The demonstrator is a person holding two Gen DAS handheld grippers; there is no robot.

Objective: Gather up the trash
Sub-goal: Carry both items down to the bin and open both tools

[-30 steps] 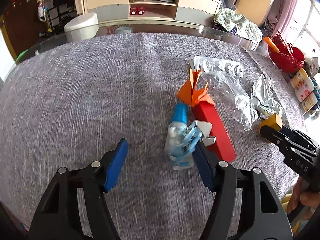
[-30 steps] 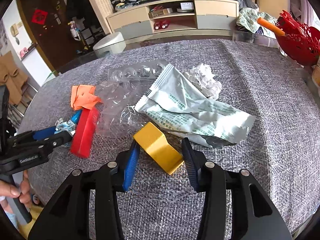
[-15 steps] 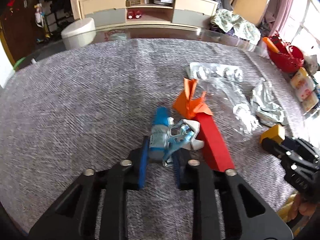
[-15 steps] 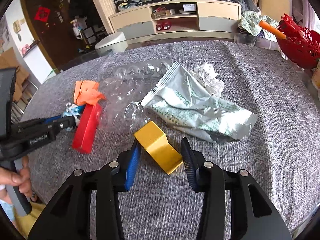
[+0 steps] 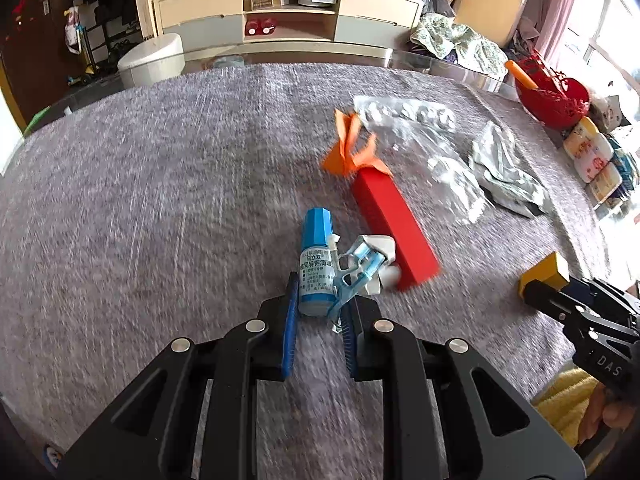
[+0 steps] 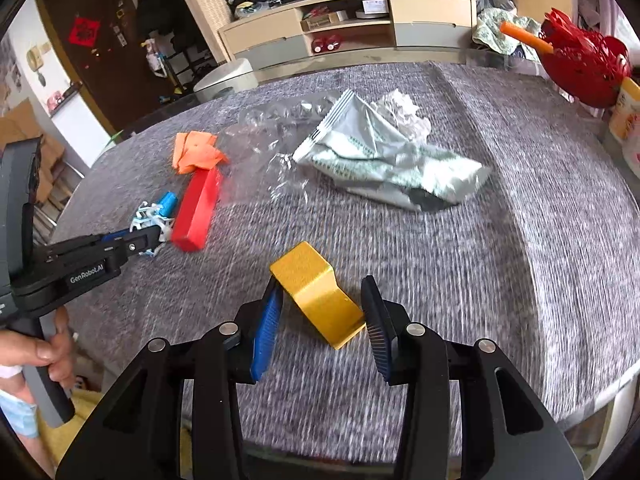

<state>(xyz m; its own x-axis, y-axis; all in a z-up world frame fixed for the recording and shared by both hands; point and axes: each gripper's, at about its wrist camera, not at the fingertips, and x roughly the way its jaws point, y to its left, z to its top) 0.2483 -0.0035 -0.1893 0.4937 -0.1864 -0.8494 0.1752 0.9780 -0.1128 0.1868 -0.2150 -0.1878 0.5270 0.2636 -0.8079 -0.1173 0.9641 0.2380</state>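
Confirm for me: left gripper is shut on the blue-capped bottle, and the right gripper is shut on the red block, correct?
Not quite. The right gripper straddles the yellow block, jaws open, per the right wrist view; the red block lies untouched. The left gripper does clamp the blue-capped bottle.

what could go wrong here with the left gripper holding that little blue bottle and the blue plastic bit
The left gripper pinches only the base of the blue bottle, so it might pivot or slip out. The blue plastic piece is barely caught and could drop. It also touches the red box, which may get dragged along.
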